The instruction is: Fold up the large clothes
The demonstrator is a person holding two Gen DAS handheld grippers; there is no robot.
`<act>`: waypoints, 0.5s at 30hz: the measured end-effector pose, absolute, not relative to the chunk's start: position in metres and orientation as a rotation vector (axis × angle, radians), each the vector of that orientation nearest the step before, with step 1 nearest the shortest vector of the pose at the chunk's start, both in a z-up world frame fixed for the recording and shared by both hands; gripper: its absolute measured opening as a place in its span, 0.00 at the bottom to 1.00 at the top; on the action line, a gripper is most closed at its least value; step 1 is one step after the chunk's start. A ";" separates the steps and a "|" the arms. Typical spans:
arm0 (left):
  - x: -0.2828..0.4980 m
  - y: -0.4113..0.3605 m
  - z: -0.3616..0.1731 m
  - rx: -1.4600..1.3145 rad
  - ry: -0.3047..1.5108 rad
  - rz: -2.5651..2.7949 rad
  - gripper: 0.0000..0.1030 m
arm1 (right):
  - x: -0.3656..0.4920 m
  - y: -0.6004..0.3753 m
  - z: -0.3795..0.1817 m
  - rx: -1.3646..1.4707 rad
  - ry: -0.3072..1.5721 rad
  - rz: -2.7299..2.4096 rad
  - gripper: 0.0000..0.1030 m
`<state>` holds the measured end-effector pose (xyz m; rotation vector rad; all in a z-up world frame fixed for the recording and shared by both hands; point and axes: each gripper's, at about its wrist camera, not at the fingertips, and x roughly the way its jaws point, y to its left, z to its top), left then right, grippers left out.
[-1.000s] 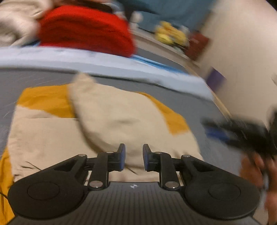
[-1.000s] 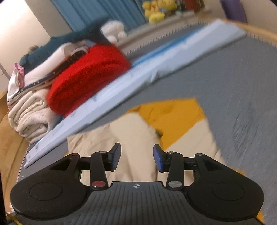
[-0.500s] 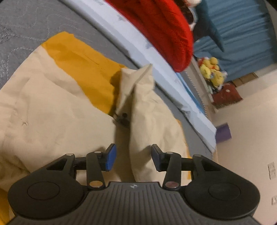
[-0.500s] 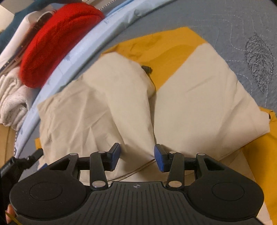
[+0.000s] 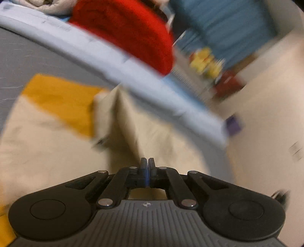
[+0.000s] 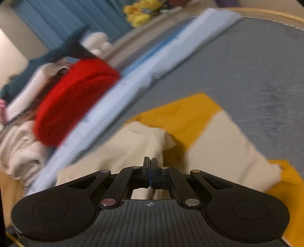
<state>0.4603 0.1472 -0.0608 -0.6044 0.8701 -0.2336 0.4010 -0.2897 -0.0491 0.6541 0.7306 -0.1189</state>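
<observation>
A large cream garment with mustard-yellow panels [image 5: 47,136] lies spread on the grey quilted bed cover [image 5: 28,57]. My left gripper [image 5: 146,161] is shut, and a taut ridge of cream cloth runs up and away from its tips, pinched between them. In the right wrist view the same garment [image 6: 224,144] shows a raised cream fold leading into my right gripper [image 6: 150,161], which is shut on that fold. Both views are blurred. Neither gripper appears in the other's view.
A folded light-blue sheet [image 5: 133,76] lies just beyond the garment, with a red knit bundle [image 5: 123,28] on it. Stacked cream towels [image 6: 19,152] sit at the left. Yellow plush toys [image 6: 140,13] and a blue curtain [image 5: 228,24] lie further back. Bare grey cover [image 6: 256,66] extends to the right.
Both grippers stood open over the cream cloth half a second ago and have closed on folds of it. The cloth now rises in ridges toward both sets of fingertips.
</observation>
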 end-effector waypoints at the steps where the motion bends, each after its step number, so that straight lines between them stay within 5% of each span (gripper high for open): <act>1: 0.462 0.147 -0.073 -0.560 0.935 -0.173 0.00 | 0.403 -0.290 -0.059 0.638 0.793 -0.159 0.00; 5: 0.474 0.146 -0.118 -0.508 1.103 -0.007 0.00 | 0.405 -0.297 -0.107 0.675 1.036 -0.302 0.00; 10: 0.466 0.134 -0.063 -0.435 0.800 -0.091 0.20 | 0.398 -0.277 -0.061 0.511 0.762 -0.270 0.17; 15: 0.465 0.113 -0.065 -0.450 0.697 -0.225 0.21 | 0.406 -0.237 -0.049 0.514 0.657 0.140 0.33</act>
